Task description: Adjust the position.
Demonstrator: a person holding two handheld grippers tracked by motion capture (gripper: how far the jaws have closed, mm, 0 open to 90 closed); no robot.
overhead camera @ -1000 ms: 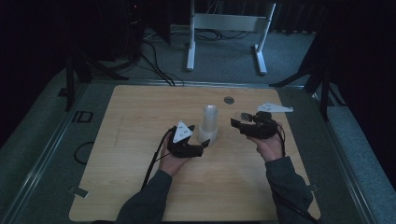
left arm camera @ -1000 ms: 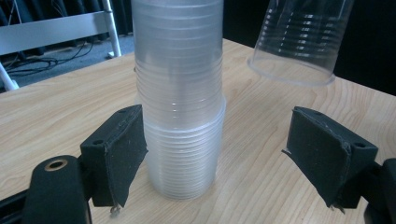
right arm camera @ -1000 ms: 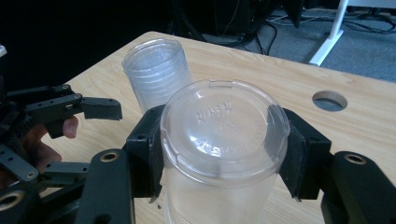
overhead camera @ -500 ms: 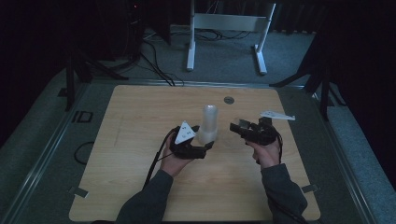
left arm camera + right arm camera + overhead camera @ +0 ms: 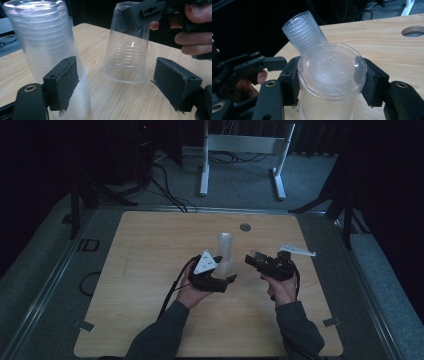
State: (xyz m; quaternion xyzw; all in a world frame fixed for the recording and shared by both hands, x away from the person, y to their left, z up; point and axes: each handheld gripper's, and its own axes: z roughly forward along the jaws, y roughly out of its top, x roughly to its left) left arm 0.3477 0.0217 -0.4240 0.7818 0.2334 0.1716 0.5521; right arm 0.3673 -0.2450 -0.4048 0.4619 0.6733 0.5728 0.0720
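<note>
My right gripper (image 5: 329,82) jaws clamp a single cup (image 5: 332,75), embossed lettering unreadable. Left gripper (image 5: 120,85) jaws apart beside the cup stack (image 5: 47,50). Worktop (image 5: 150,250) open toward 9 o'clock.

Clear ribbed plastic cup (image 5: 332,75), frosted translucent cup stack (image 5: 47,50), black gripper pads (image 5: 62,82), pale wood-grain table (image 5: 150,270) showing, white triangular plate (image 5: 206,262).

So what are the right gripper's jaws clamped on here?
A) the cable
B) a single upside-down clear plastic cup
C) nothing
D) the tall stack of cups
B: the right gripper has its jaws pressed on both sides of one inverted clear plastic cup, apart from the stack of cups.
</note>
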